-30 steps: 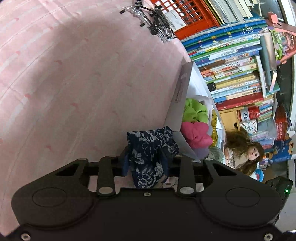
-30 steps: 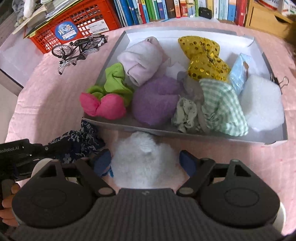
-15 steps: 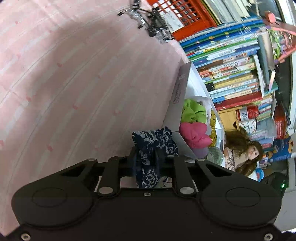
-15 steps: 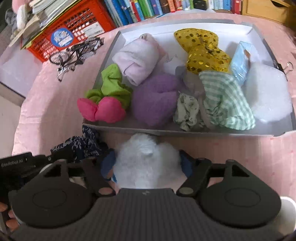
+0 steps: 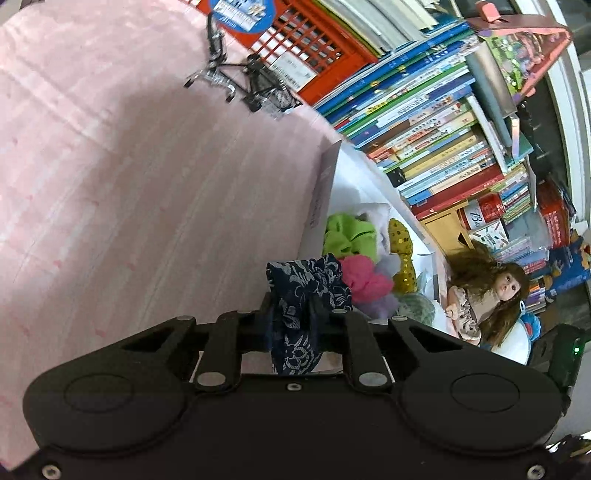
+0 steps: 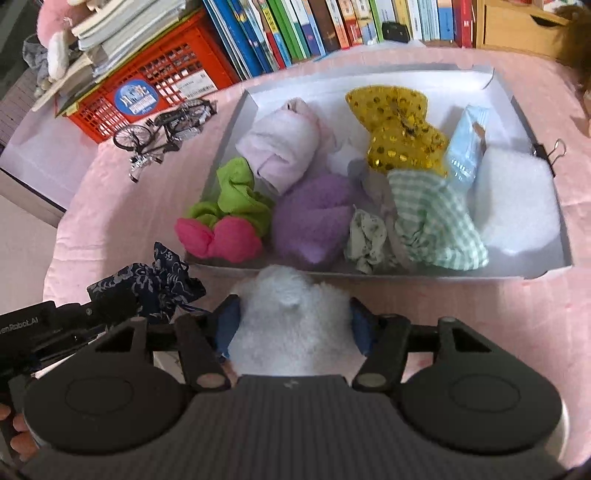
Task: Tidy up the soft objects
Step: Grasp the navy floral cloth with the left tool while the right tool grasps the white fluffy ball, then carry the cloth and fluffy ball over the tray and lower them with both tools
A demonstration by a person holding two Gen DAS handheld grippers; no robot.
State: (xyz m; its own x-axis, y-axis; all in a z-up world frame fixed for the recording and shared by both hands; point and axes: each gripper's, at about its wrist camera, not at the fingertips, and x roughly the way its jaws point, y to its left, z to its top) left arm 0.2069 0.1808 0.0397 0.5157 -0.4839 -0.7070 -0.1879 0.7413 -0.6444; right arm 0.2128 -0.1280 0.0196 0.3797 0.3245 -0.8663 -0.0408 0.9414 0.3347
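Observation:
My left gripper (image 5: 293, 306) is shut on a navy floral cloth (image 5: 306, 291), held above the pink bedcover just left of the white box (image 5: 325, 184); the cloth also shows in the right wrist view (image 6: 147, 284). My right gripper (image 6: 293, 321) is shut on a white fluffy ball (image 6: 291, 317), just in front of the box's near wall (image 6: 406, 275). The box holds several soft things: a pink and green cloth (image 6: 229, 218), a purple fluffy piece (image 6: 314, 218), a pale pink roll (image 6: 280, 144), a yellow sequin bow (image 6: 399, 129), a green checked cloth (image 6: 432, 214) and a white pad (image 6: 517, 199).
A toy bicycle (image 6: 162, 129) and a red crate (image 6: 147, 77) with books stand at the back left. A row of books (image 6: 332, 26) runs behind the box. A doll (image 5: 487, 295) sits beyond the box. A binder clip (image 6: 550, 151) is on the box's right rim.
Both grippers closed on their objects and lifted them. The left gripper's jaws narrowed on the navy cloth and moved toward the box. The right gripper squeezed the white ball and rose.

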